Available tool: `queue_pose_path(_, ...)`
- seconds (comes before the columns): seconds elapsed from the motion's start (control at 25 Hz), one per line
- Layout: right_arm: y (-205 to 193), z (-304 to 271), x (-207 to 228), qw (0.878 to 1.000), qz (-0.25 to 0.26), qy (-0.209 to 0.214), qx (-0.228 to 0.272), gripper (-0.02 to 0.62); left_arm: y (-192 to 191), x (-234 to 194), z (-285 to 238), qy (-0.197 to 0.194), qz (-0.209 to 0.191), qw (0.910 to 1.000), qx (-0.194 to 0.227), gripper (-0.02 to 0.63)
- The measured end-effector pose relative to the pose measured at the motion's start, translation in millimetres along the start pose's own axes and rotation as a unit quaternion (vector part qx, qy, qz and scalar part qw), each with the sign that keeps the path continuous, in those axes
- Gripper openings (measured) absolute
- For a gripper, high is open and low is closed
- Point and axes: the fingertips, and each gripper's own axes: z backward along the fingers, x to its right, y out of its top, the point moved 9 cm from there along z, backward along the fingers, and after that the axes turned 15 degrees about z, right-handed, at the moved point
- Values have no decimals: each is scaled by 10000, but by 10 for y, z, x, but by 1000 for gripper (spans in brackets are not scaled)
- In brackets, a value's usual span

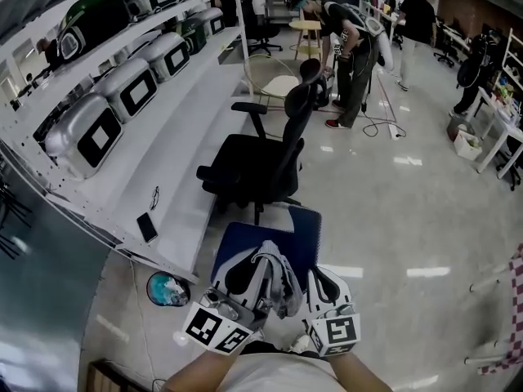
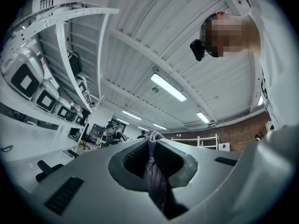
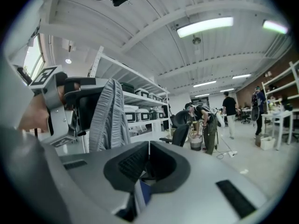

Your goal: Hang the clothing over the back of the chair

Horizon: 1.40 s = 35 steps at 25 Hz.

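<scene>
The clothing is a blue piece (image 1: 282,233) with a grey striped part (image 1: 276,282), and it hangs between my two grippers at the bottom of the head view. My left gripper (image 1: 263,260) is shut on the grey fabric (image 2: 154,176), which runs up between its pads (image 2: 133,157). My right gripper (image 1: 323,282) is shut with a blue and white edge (image 3: 141,196) pinched low in its jaws. The grey striped cloth (image 3: 108,111) shows raised at the left of the right gripper view. The black office chair (image 1: 253,166) stands ahead on the floor with its backrest (image 1: 298,109) on its right side.
White shelving (image 1: 176,149) with several silver cases (image 1: 131,88) runs along the left; a phone (image 1: 147,227) lies on its lower board. A teal object (image 1: 167,288) sits on the floor under it. People (image 1: 351,55) stand beyond the chair, near a cable (image 1: 384,125).
</scene>
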Motion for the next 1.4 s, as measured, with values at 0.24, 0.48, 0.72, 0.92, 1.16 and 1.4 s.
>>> queue_pose_path(0.24, 6, -60, -46, 9999, -14, -137, -73, 17, 196, -263, -22, 42, -162, 9999, 14, 29)
queue_pose_path(0.48, 37, -101, -26, 9995, 2, -293, -99, 17, 470, -397, -183, -140, -329, 9990, 262, 29)
queue_pose_path(0.72, 5, -73, 72, 9986, -16, -497, -180, 17, 736, -471, -380, -353, -449, 9970, 522, 29)
queue_pose_path(0.92, -2, -60, 163, 9980, -28, -619, -157, 17, 912, -454, -553, -546, -579, 9946, 668, 29)
queue_pose_path(1.16, -5, -69, 219, 9975, -49, -683, -147, 17, 903, -359, -816, -821, -694, 9926, 559, 29)
queue_pose_path(1.4, -19, -19, 344, 9963, -90, -843, -154, 17, 784, -367, -1181, -944, -660, 9930, 274, 29)
